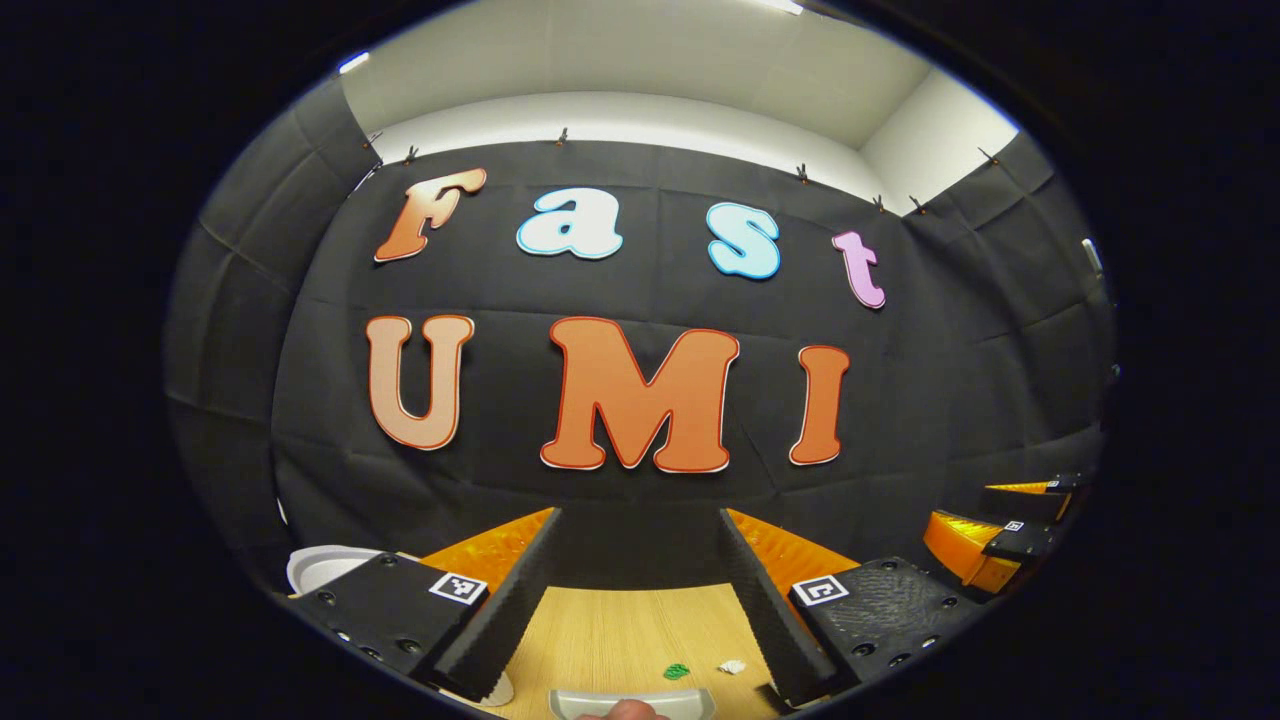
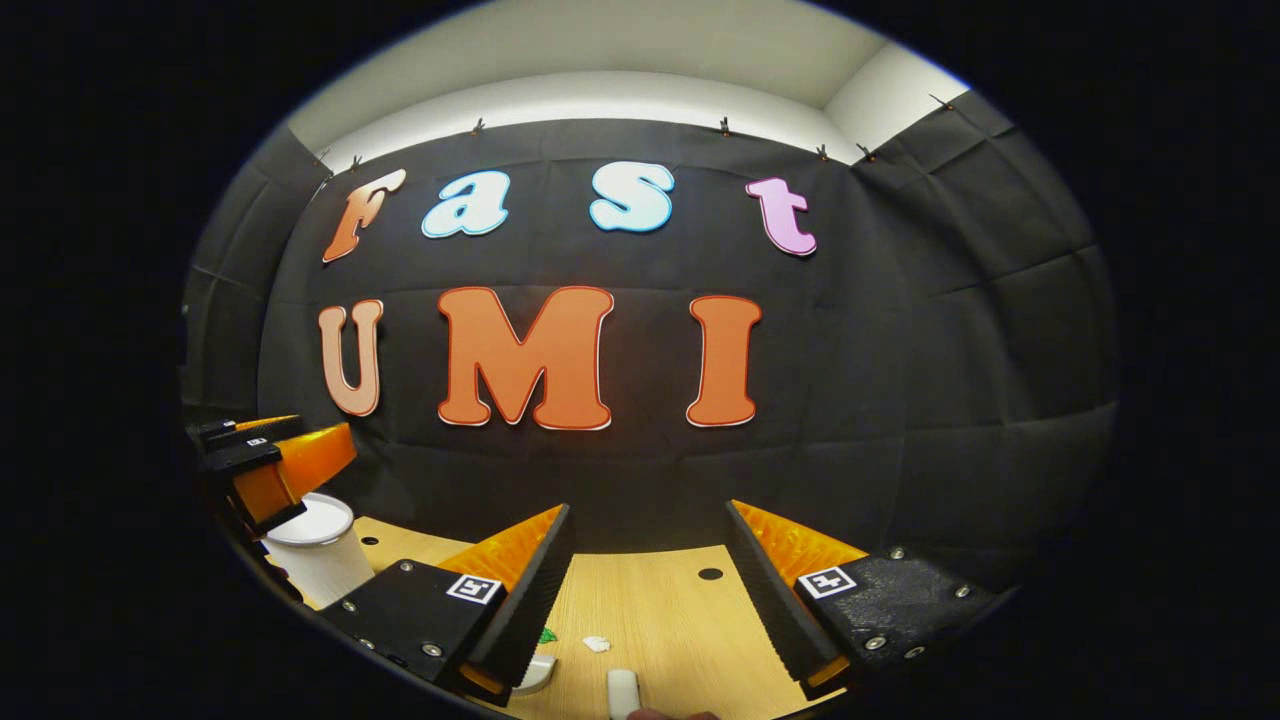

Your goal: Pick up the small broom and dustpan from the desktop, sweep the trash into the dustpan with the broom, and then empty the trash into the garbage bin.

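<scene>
Reaching for the tools is the step in hand, since nothing is held yet. In the left gripper view the grey dustpan lies at 6 o'clock on the wooden surface, with a green scrap and a white scrap just beyond it at 1 o'clock. In the right gripper view a pale handle, probably the broom, lies at 6 o'clock. The left gripper and the right gripper both have their jaws wide apart and empty, pointing at the wall. I think each should tilt down first, then lower straight over its handle. The white bin stands at 9 o'clock, well apart from the trash.
</scene>
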`<state>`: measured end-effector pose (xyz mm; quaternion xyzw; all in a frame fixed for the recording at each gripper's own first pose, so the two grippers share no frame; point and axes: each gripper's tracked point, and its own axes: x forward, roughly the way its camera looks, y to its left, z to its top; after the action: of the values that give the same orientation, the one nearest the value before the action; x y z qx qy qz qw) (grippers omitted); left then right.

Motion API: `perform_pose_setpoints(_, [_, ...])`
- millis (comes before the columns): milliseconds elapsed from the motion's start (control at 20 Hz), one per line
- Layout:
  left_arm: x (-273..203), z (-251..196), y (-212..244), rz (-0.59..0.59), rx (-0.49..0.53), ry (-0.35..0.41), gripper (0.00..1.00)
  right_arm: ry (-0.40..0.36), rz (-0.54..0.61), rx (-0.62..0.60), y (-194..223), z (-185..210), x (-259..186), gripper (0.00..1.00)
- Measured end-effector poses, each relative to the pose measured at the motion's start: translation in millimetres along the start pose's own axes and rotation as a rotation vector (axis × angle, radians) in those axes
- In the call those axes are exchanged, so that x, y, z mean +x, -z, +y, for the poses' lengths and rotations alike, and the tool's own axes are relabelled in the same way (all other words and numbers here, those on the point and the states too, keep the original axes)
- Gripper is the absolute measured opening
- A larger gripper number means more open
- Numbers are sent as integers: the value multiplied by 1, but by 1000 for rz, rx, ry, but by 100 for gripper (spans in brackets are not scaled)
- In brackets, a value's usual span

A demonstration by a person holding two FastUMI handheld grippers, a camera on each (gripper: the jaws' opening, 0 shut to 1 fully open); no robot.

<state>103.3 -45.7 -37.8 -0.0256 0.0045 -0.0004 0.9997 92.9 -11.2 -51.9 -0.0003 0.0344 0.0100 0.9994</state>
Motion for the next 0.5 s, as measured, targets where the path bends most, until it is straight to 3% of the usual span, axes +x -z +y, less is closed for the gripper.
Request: perform_pose_setpoints(500, [-6,2,13,44,25,-8,95,-53,41,-3,15,17,4,92])
